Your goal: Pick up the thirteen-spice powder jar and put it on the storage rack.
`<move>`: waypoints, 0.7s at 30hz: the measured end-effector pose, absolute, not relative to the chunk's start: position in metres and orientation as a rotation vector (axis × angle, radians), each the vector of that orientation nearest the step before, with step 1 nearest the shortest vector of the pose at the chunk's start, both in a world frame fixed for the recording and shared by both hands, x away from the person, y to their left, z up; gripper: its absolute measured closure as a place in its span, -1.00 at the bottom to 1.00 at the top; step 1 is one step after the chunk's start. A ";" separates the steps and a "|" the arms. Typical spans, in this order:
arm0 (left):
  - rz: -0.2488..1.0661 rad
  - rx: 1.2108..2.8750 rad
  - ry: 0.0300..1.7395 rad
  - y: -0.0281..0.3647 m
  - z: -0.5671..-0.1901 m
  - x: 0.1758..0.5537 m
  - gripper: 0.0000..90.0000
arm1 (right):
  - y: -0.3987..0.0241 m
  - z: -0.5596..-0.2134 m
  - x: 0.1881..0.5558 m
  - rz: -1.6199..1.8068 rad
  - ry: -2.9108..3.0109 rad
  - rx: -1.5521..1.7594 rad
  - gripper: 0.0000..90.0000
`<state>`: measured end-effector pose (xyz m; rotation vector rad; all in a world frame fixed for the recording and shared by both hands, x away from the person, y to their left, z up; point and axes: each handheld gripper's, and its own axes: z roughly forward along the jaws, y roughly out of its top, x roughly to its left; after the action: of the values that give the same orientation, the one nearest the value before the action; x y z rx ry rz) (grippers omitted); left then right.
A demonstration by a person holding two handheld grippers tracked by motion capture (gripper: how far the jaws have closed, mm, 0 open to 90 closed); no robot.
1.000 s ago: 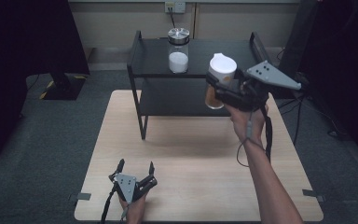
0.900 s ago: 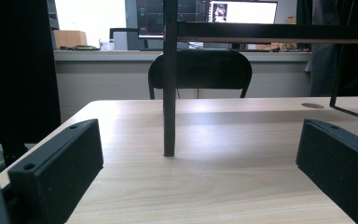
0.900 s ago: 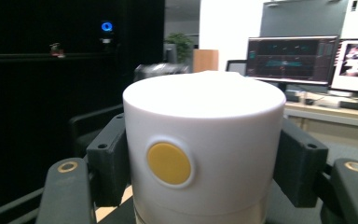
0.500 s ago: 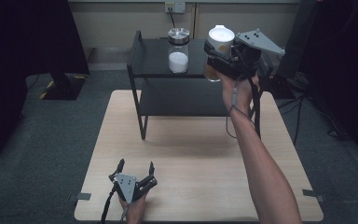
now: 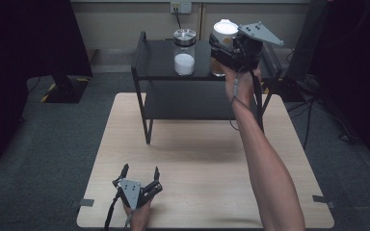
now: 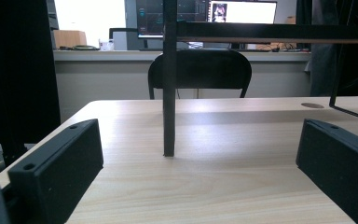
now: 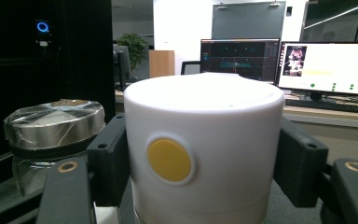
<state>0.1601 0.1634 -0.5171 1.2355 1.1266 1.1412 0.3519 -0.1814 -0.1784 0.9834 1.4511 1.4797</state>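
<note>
My right gripper (image 5: 220,50) is shut on a jar with a white lid (image 5: 225,28) and brownish contents, held upright over the right part of the black shelf's top (image 5: 159,60). In the right gripper view the white lid (image 7: 204,140), with a yellow dot on its side, sits squeezed between the two black jaws. A glass jar with a metal lid (image 5: 184,52), holding white powder, stands on the shelf top just left of the held jar and reappears in the right gripper view (image 7: 51,135). My left gripper (image 5: 140,176) rests open on the wooden table (image 5: 207,159) near its front edge, nothing between its jaws.
The black two-level shelf stands at the table's far end; one of its legs (image 6: 169,88) rises straight ahead in the left gripper view. A black chair (image 6: 200,74) sits beyond the table. Cables and dark stands lie on the floor to the right and left.
The right hand has carried the white-lidded jar up and away from me, from in front of the shelf to over its top beside the glass jar. The left gripper stayed put.
</note>
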 end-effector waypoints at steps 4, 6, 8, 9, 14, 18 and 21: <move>1.139 1.237 1.124 0.164 -0.517 0.160 -1.00 | -0.182 -0.181 0.356 1.493 1.442 0.987 -0.33; 1.138 1.237 1.124 0.164 -0.517 0.160 -1.00 | -0.181 -0.182 0.356 1.490 1.438 0.979 -0.33; 1.138 1.237 1.124 0.164 -0.517 0.160 -1.00 | -0.178 -0.185 0.356 1.490 1.427 0.974 -0.33; 1.138 1.237 1.124 0.164 -0.517 0.160 -1.00 | -0.178 -0.187 0.356 1.498 1.415 0.972 -0.33; 1.138 1.237 1.124 0.164 -0.517 0.160 -1.00 | -0.178 -0.194 0.352 1.506 1.389 0.965 -0.34; 1.139 1.238 1.124 0.164 -0.517 0.160 -1.00 | -0.175 -0.195 0.351 1.502 1.380 0.967 -0.34; 1.138 1.238 1.124 0.164 -0.517 0.160 -1.00 | -0.178 -0.197 0.353 1.529 1.386 0.977 -0.63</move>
<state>0.1601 0.1640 -0.5171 1.2376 1.1239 1.1385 0.3533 -0.1782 -0.1966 0.9774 1.3865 1.5287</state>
